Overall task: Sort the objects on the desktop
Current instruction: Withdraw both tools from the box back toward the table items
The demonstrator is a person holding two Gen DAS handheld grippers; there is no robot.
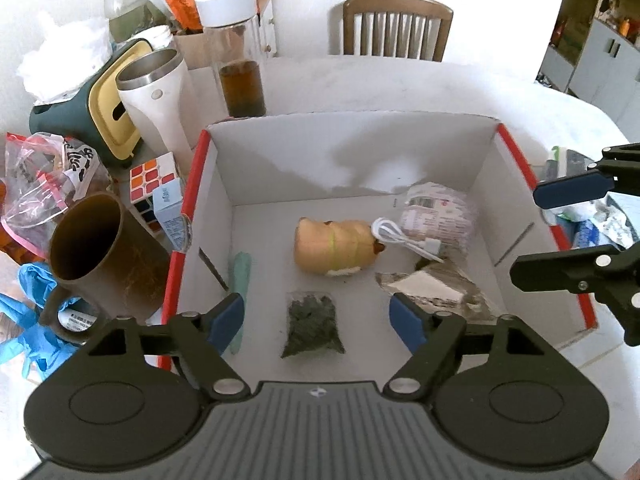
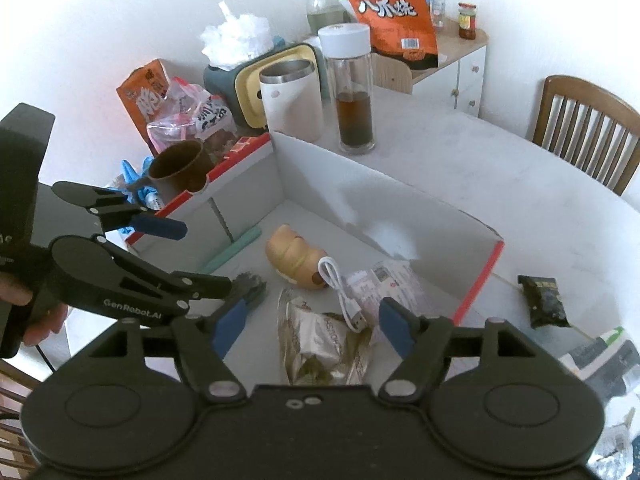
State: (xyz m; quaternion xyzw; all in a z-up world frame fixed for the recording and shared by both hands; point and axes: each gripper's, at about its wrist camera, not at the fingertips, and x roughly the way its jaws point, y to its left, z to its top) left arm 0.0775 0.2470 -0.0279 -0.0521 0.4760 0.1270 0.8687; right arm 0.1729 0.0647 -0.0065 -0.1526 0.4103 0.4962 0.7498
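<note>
White table [image 1: 400, 84], white walls, one wooden chair [image 1: 396, 26] | open box [image 1: 352, 152] holds six items, tea packet [image 1: 313, 324] nearest | left tongs [image 1: 316, 320], right tongs [image 2: 308, 326]: both wide apart, empty

In the box [image 1: 484, 160] we find: toy [image 1: 334, 246] centre, cable [image 1: 404, 240] on its right, packet [image 1: 314, 326] at the near wall, bottle [image 1: 238, 50] behind the far-left corner.
</note>
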